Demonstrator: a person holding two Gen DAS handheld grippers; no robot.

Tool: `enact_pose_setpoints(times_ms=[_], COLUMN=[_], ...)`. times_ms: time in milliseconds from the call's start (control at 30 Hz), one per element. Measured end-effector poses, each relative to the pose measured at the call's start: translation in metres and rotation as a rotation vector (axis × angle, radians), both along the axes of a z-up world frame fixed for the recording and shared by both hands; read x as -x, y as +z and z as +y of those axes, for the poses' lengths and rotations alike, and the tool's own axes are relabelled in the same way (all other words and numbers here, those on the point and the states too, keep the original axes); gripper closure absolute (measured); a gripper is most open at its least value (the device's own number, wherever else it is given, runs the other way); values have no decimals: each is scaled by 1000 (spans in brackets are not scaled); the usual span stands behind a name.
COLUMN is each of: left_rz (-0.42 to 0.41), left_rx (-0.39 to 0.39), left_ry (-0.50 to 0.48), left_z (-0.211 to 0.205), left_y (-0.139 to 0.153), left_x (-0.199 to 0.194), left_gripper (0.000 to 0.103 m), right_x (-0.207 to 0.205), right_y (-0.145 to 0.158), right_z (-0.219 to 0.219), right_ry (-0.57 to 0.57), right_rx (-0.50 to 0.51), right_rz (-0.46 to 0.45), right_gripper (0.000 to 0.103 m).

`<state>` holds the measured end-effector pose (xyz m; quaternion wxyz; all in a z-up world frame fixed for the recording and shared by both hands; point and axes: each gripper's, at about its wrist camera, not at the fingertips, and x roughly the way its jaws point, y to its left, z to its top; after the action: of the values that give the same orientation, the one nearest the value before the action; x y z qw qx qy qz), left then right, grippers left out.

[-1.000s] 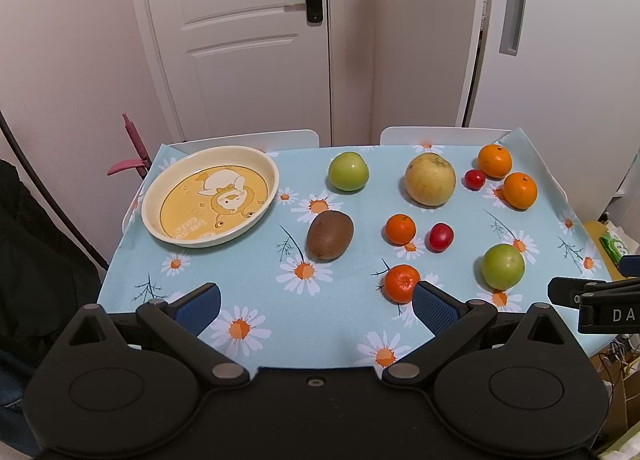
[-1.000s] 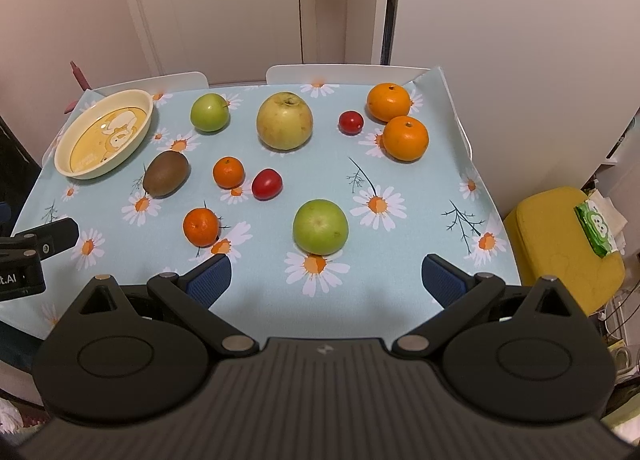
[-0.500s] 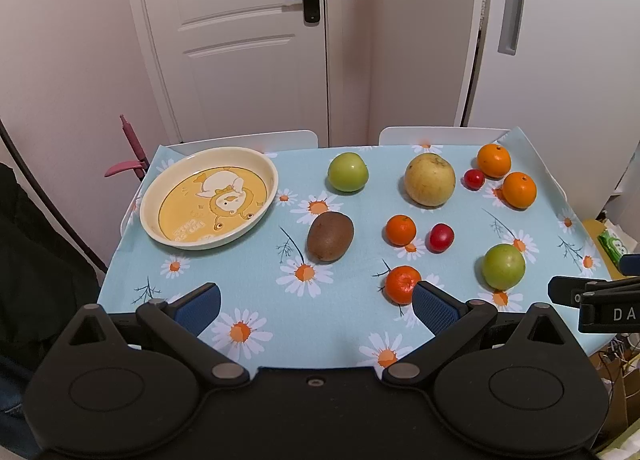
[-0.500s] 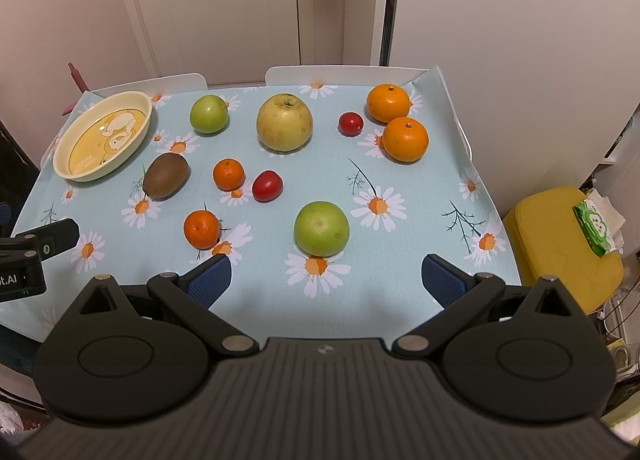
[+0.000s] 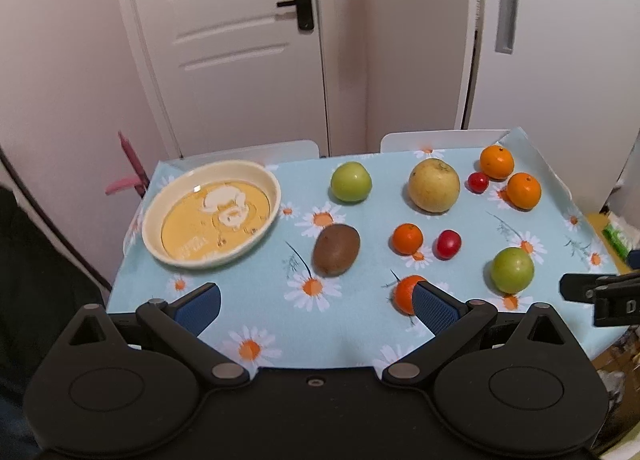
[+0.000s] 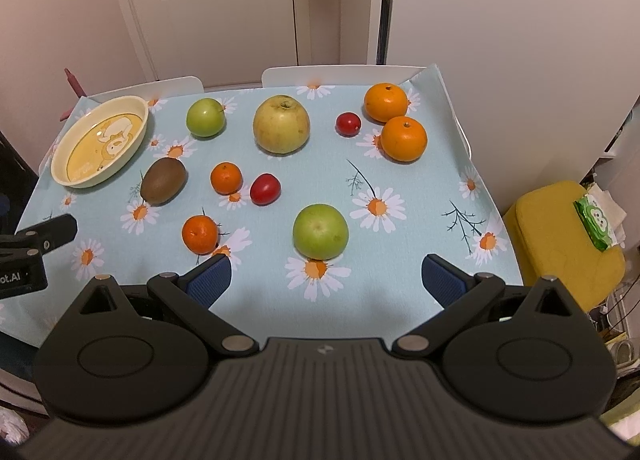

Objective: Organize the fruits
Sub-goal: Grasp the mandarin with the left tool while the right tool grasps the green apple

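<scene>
Several fruits lie on a daisy-print tablecloth [image 5: 352, 316]. A cream and yellow plate [image 5: 211, 216] [image 6: 100, 142] sits empty at the far left. Near it lie a brown kiwi [image 5: 336, 249] [image 6: 163, 181], a green apple [image 5: 351, 182] [image 6: 205, 117] and a big yellow apple [image 5: 433, 185] [image 6: 281, 124]. Two oranges [image 6: 403, 139], small tangerines [image 6: 226, 178] and red tomatoes [image 6: 265, 189] are scattered further right. My left gripper [image 5: 316, 306] hangs open over the near edge, its right finger in front of a tangerine [image 5: 405, 293]. My right gripper [image 6: 326, 280] is open just short of a second green apple [image 6: 320, 231] [image 5: 512, 270].
Two white chair backs [image 6: 344, 75] stand behind the table, with a white door [image 5: 236, 40] beyond. A yellow stool [image 6: 560, 244] with a green packet stands to the table's right. A pink hook [image 5: 130, 168] sticks out at the far left corner.
Both grippers have crept a little forward towards the table, so the fruits look slightly nearer. Nothing on the table has moved and both grippers have stayed open.
</scene>
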<state>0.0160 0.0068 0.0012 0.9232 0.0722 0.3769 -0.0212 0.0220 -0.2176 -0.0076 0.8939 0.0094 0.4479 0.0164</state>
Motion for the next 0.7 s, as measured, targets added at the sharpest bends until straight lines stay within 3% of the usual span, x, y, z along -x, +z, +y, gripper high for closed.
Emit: enact_pose_setpoints(times_ms=[167, 433, 567, 700], left_rz=[-7, -11, -16, -34], left_rx=[-26, 3, 2, -33], left_ry=[-85, -249, -273, -306], left_z=[-4, -18, -30, -42], left_y=[-12, -51, -71, -88], left_x=[-7, -18, -25, -29], left_gripper=[0, 1, 1, 9], right_x=[-5, -16, -24, -32], right_y=[-14, -49, -65, -77], right_z=[-7, -19, -23, -27], right_ry=[23, 179, 256, 320], right_rx=[2, 20, 8, -8], right_rz=[-9, -58, -97, -123], right_gripper=[0, 0, 0, 0])
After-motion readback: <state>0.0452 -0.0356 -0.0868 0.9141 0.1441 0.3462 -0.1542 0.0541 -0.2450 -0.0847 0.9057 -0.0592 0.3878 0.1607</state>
